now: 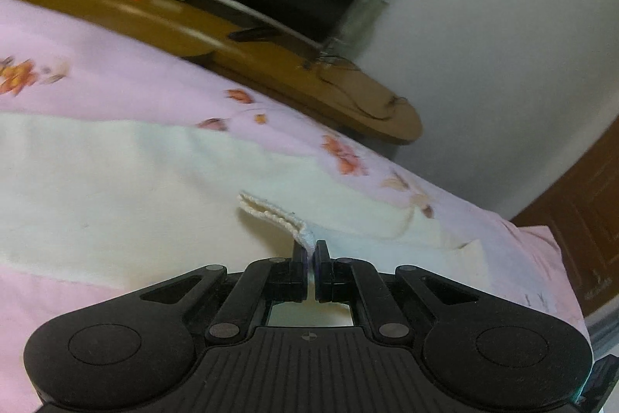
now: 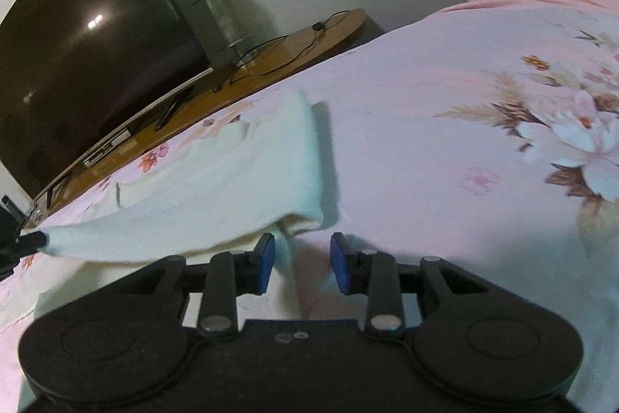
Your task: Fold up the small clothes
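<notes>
A cream-white small garment (image 1: 116,177) lies spread on a pink floral bedsheet (image 1: 96,64). My left gripper (image 1: 310,250) is shut on a hemmed corner of the garment and lifts it a little off the sheet. In the right wrist view the same garment (image 2: 232,180) is partly folded, one edge raised toward the left gripper's fingers (image 2: 33,239) at the far left. My right gripper (image 2: 303,250) is open, its blue pads either side of the garment's lower right corner, just short of the folded edge.
A wooden TV stand (image 2: 294,45) with cables runs along the bed's far side, carrying a large dark television (image 2: 85,57). A white wall (image 1: 503,45) and a brown wooden door (image 1: 588,200) are beyond. Bare floral sheet (image 2: 464,142) lies to the right.
</notes>
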Action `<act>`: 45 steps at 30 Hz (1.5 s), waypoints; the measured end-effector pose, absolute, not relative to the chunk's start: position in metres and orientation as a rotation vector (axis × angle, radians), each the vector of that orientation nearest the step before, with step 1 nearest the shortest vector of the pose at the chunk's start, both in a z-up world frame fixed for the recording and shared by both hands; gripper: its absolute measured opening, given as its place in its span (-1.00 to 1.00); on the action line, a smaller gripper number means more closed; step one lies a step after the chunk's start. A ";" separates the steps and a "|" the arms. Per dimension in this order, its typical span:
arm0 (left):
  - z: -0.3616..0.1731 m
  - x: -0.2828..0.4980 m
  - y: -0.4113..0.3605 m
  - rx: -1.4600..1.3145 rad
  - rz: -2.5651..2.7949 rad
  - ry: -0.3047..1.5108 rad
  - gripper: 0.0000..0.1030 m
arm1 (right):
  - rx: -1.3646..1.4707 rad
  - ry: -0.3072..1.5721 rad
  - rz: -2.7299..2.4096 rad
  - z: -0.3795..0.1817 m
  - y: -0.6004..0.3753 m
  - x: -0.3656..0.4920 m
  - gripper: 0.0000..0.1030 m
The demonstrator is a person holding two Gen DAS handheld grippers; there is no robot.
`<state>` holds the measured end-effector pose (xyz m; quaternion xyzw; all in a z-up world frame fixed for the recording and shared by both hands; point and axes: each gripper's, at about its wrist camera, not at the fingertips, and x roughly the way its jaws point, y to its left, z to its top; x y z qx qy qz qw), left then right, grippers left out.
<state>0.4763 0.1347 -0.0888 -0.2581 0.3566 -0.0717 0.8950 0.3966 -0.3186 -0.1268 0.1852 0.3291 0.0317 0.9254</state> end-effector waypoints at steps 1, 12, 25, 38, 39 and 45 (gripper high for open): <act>-0.092 0.476 0.138 -0.539 -0.142 0.742 -0.94 | 0.369 0.676 0.068 -0.127 -0.317 0.398 -0.37; -0.119 0.478 0.158 -0.523 -0.066 0.781 -0.94 | 0.194 0.679 0.089 -0.126 -0.295 0.412 -0.69; -0.133 0.473 0.151 -0.437 -0.046 0.783 -0.94 | 0.102 0.630 0.059 -0.118 -0.294 0.396 -0.66; -0.135 0.464 0.151 -0.465 -0.036 0.755 -0.94 | 0.068 0.667 0.076 -0.128 -0.283 0.416 -0.85; -0.136 0.464 0.152 -0.475 -0.041 0.754 -0.94 | 0.076 0.672 0.080 -0.127 -0.285 0.417 -0.85; -0.123 0.465 0.160 -0.484 -0.034 0.734 -0.73 | 0.136 0.629 0.078 -0.123 -0.296 0.414 -0.51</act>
